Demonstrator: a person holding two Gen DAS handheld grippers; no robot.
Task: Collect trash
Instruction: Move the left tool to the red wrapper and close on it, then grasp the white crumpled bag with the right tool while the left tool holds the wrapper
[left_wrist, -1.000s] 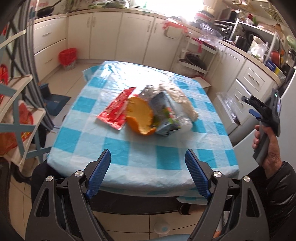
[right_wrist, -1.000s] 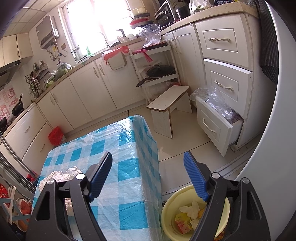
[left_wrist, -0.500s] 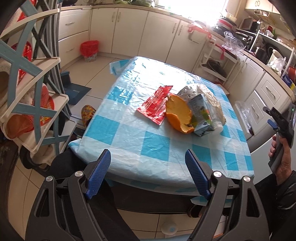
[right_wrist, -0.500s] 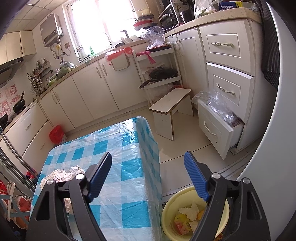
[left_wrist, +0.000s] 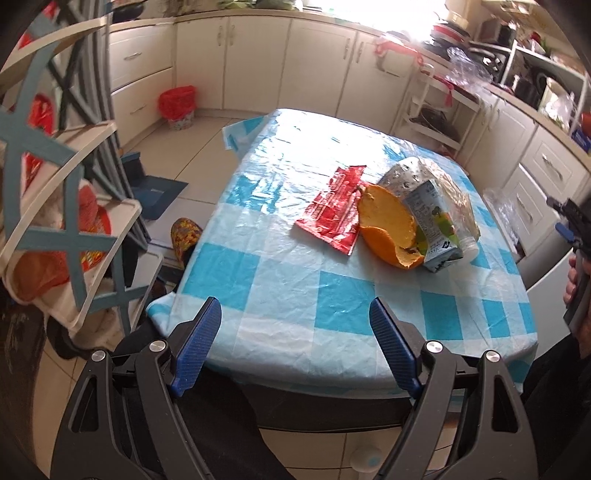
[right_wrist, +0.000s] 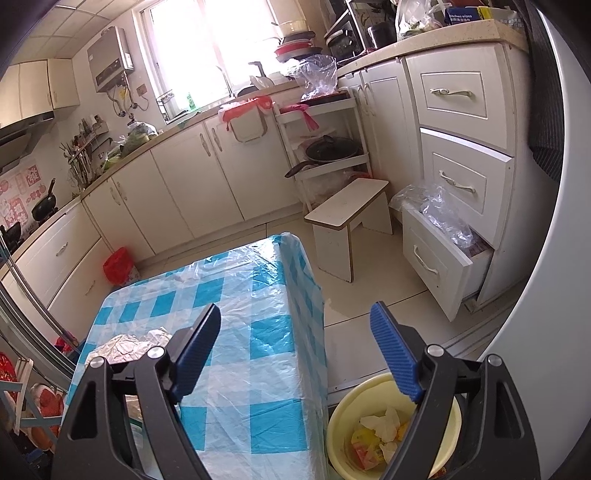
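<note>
Presently, the left gripper (left_wrist: 295, 343) hangs at the lower centre of its frame over the near edge of the desk covered in a blue-and-white checked plastic cloth (left_wrist: 295, 306); its blue-padded jaws stand wide apart with nothing between them.

Trash lies in a cluster on the right half of the desk, centre-right of the left wrist frame. A flat red foil wrapper (left_wrist: 330, 210) lies leftmost. Its right edge touches a curved orange peel shell (left_wrist: 388, 229), hollow side up. Against the peel's right side rests a crushed light-blue drink carton (left_wrist: 434, 225). Behind the carton lie a crumpled silver foil sheet (left_wrist: 404, 177) and a clear plastic bottle with a white cap (left_wrist: 463, 218), all touching one another.

At the right edge of that frame a hand (left_wrist: 576, 280) grips the handle of the right gripper (right_wrist: 295, 350), beside the desk's right side. In the right wrist view its jaws are opening, already wide, with nothing between them. They hang above the desk's right edge and a pale yellow round plastic bin (right_wrist: 340, 417) standing on the floor just beside the desk, lower right of the frame. Inside the bin lie white paper scraps and coloured wrappers (right_wrist: 373, 432). The foil sheet shows again at the lower left.
</note>
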